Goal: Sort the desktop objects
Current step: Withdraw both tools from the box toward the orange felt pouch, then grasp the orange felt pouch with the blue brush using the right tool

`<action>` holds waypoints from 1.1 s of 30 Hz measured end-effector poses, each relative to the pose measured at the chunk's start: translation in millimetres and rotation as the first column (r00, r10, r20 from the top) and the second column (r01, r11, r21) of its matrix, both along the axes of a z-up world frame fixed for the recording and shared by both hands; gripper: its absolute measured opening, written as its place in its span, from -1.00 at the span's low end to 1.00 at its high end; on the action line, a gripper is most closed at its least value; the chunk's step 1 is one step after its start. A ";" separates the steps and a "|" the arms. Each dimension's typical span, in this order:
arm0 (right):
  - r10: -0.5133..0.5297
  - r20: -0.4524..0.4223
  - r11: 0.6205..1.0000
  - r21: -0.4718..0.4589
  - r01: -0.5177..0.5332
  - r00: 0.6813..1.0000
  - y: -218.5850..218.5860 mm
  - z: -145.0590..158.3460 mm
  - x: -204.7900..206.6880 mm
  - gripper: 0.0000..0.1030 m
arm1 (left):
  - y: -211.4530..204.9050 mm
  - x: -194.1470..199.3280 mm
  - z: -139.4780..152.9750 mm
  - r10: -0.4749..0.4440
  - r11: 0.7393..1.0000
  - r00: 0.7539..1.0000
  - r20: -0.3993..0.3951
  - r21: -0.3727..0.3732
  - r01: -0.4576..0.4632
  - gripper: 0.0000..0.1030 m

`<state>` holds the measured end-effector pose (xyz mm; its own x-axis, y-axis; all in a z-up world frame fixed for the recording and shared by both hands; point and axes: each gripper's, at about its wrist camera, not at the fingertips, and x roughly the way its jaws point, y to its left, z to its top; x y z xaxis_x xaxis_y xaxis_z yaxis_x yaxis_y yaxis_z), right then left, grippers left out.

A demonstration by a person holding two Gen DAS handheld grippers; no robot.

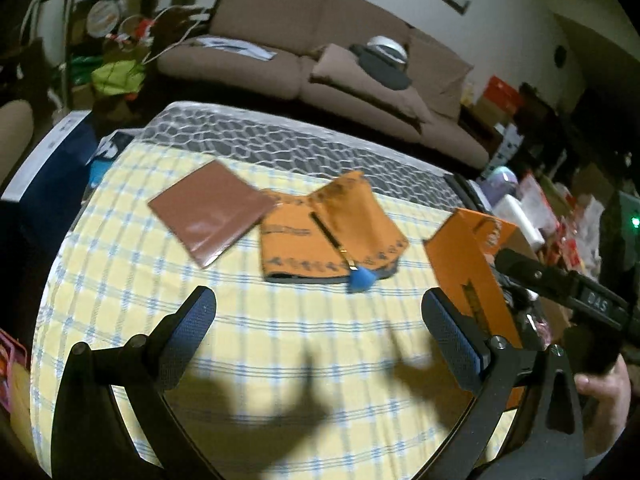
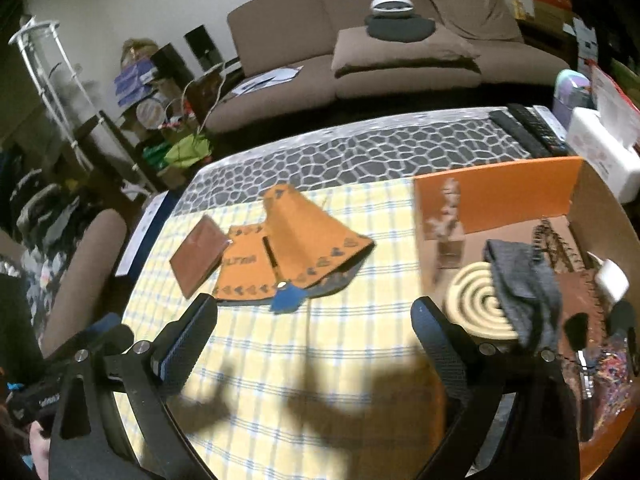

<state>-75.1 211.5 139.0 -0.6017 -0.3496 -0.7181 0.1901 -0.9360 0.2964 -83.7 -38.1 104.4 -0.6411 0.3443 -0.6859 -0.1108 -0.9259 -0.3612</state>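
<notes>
Both hand-held grippers are hovering low over the yellow checked cloth (image 1: 280, 340) on the counter, the left hand-held gripper (image 1: 318, 312) spread wide with nothing between its blue-padded fingers (image 1: 192, 320), and the right hand-held gripper (image 2: 314, 320) just as wide and empty too. Past them, roughly mid-cloth, sits a floppy orange pouch (image 1: 332, 228) with dark heart prints along the edges, half folded up on itself, and a little blue tag (image 1: 360, 280) hangs off its zipper at the near edge. Right beside it on the left lies a flat brown wallet-looking thing (image 1: 212, 216), corner just about touching the pouch. Off to the right is an orange cardboard box (image 2: 500, 196) with stuff already in it: a cream spiral coaster (image 2: 484, 304), a grey cloth (image 2: 524, 284) draped over it, and a spiral-bound notebook (image 2: 576, 292). Two black remotes (image 2: 528, 128) lie at the far edge, and a brown sofa (image 2: 360, 40) sits behind the counter.
</notes>
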 end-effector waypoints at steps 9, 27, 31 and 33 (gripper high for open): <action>0.037 0.033 0.999 0.025 -0.037 0.999 -33.2 -20.5 -9.9 0.92 | -15.9 -17.6 -24.9 0.022 1.000 0.999 0.034 -0.016 -0.021 1.00; 0.013 0.124 0.998 -0.062 -0.005 0.992 -51.6 -76.7 -64.4 0.62 | 18.3 -81.7 -74.1 -0.047 0.996 0.993 0.109 -0.075 0.055 0.88; -0.018 0.138 0.995 -0.094 0.032 0.990 -46.2 -85.9 -76.8 0.62 | 24.6 -89.9 -80.7 -0.062 0.994 0.991 0.120 -0.079 0.072 0.79; -0.036 0.153 0.995 -0.088 0.050 0.988 -43.9 -92.2 -81.4 0.62 | 25.9 -93.0 -82.2 -0.064 0.994 0.990 0.124 -0.081 0.075 0.79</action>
